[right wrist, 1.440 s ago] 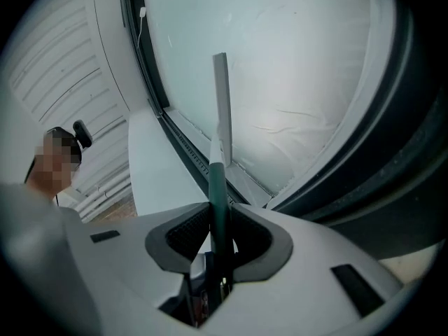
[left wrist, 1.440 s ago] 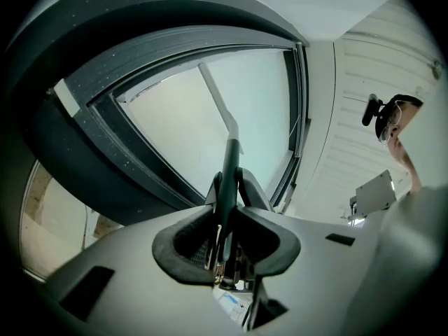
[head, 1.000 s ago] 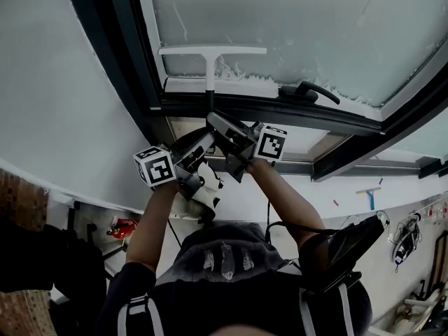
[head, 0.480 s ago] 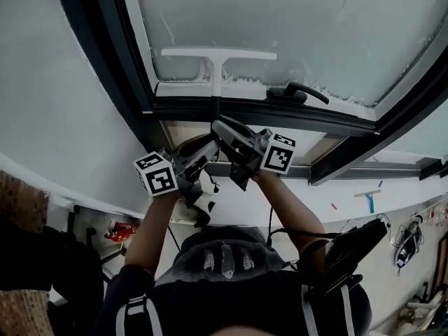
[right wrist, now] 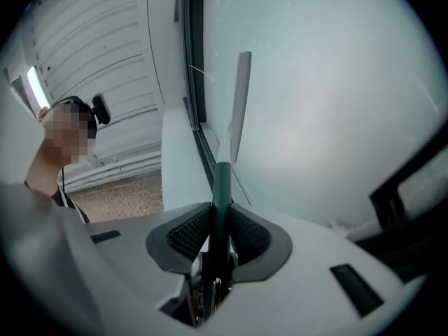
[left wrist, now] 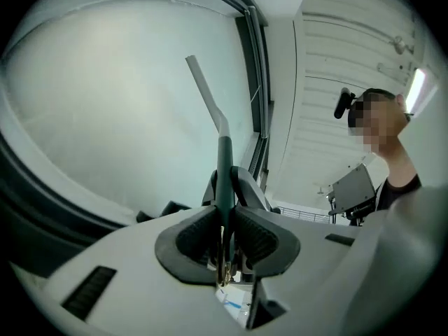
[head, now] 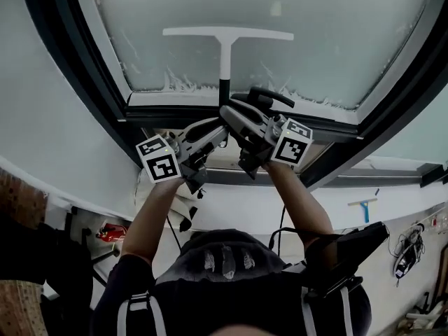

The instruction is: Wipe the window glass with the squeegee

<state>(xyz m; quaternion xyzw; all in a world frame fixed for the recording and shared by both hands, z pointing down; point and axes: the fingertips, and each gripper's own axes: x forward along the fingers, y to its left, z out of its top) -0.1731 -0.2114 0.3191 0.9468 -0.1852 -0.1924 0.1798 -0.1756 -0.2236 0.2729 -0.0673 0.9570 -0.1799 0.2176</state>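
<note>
A squeegee (head: 225, 47) with a white T-shaped blade and a dark green handle rests against the frosted, soapy window glass (head: 315, 33). Both grippers clamp its handle from below. My left gripper (head: 218, 137) is shut on the squeegee handle (left wrist: 224, 177), whose white blade (left wrist: 204, 93) slants up to the left. My right gripper (head: 231, 114) is shut on the same handle (right wrist: 221, 201), with the blade (right wrist: 239, 103) rising above it. A strip of foam (head: 189, 85) clings along the bottom of the pane.
The dark window frame (head: 84, 68) borders the glass, and a black window handle (head: 269, 96) sits just right of the grippers. A second blue squeegee (head: 364, 207) lies on the floor at the right. The person's arms (head: 150, 219) reach up from below.
Both grippers rose together with the squeegee, carrying the blade up the glass away from the bottom edge. The foam line now lies below the blade.
</note>
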